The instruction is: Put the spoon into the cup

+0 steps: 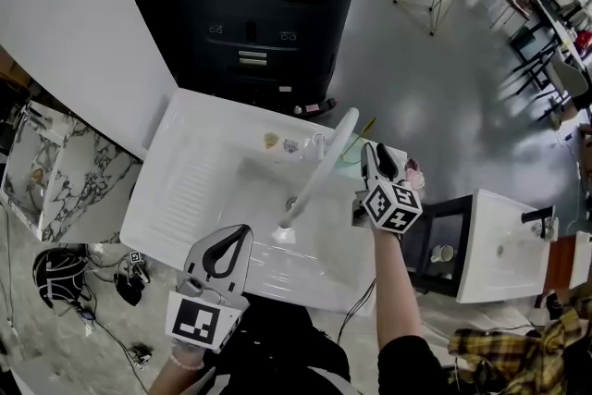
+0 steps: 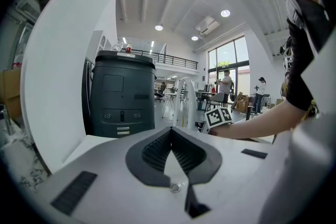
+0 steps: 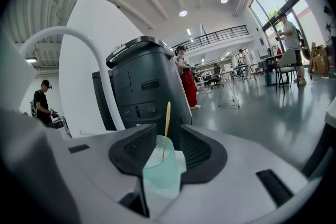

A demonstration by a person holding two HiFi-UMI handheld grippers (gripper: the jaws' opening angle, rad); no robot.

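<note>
1. Btwn jaws of my R claw (image 3: 164,136): cup (image 3: 160,176), w/ spoon (image 3: 166,123) standing in it.
2. cup sits at far R corner of sink (image 1: 185,185); faucet (image 1: 319,169) to its L.
3. My L claw (image 1: 227,256) over sink's near edge.

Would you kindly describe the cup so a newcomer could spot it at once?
Start at the white sink with the arched tap. At its right rim, by the right gripper, stands the cup: pale green, see-through, a yellow spoon standing inside.

the base of the cup (image 3: 160,176) is hidden behind the right tongs (image 3: 166,132).
</note>
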